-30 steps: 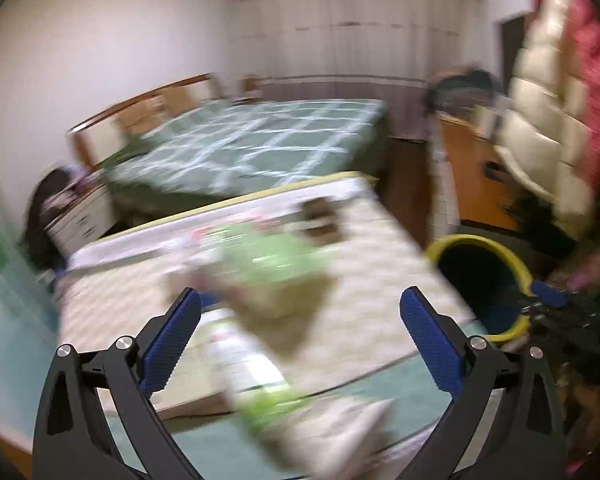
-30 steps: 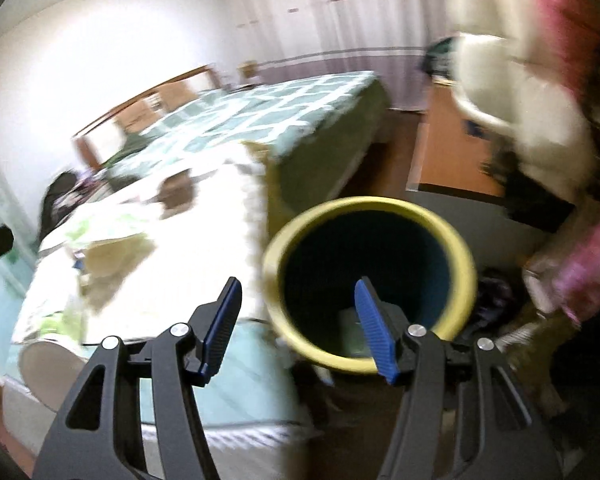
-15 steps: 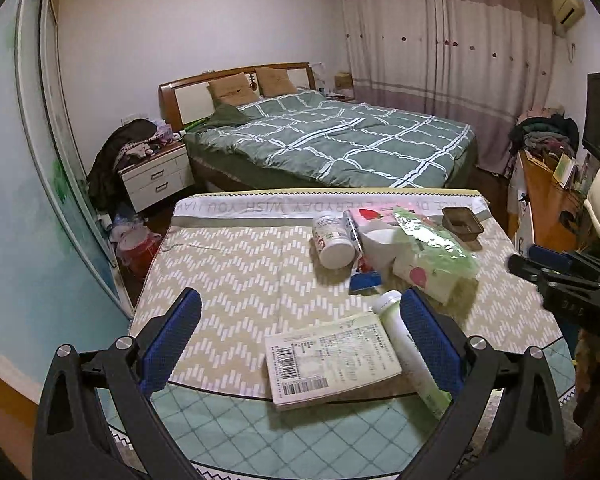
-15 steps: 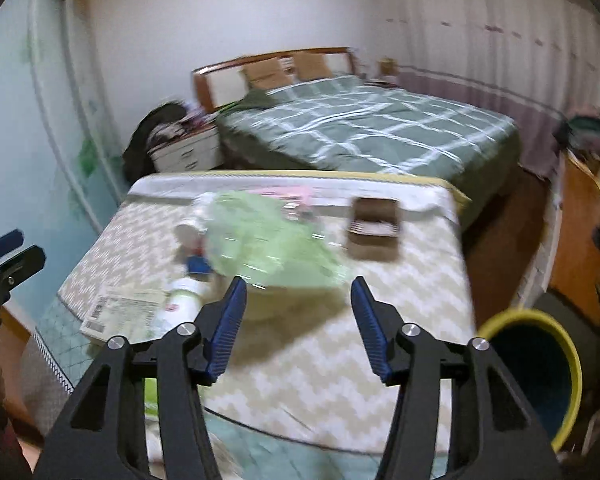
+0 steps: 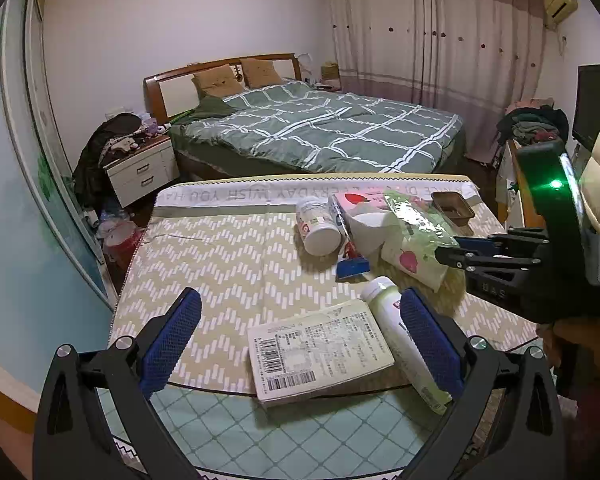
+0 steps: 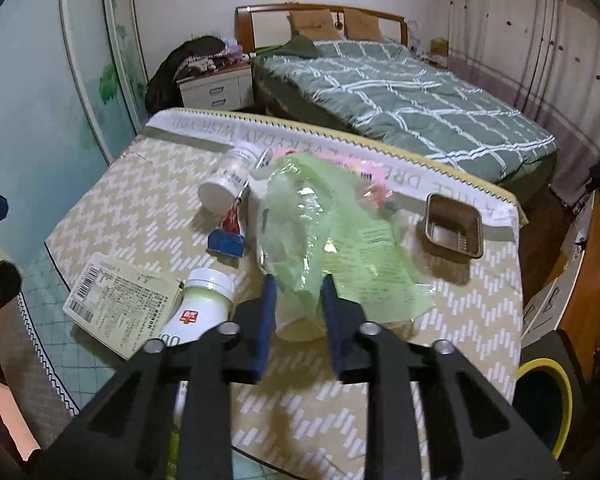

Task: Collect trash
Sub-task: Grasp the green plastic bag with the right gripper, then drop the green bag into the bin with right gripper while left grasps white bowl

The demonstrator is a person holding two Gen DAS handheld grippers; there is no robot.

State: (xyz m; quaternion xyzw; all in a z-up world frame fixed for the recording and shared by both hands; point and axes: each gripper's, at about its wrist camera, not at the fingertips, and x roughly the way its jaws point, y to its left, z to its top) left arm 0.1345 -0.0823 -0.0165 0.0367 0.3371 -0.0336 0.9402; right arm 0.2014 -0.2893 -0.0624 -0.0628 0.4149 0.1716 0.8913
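Meanwhile, right claw (image 6: 298, 288) closing on green plastic bag (image 6: 323, 232) mid-table; left claw (image 5: 296, 332) wide over near table edge (image 5: 204, 387).

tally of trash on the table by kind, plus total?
Bottles: 2, white jar, pale green bottle
Plastic bags/wrappers: 1, green bag between the closing right claw fingers
Cartons: 1, strawberry carton
Flat boxes: 1, printed box
Trays: 1, brown tray
Tubes: 1, blue-ended tube
Total: 7
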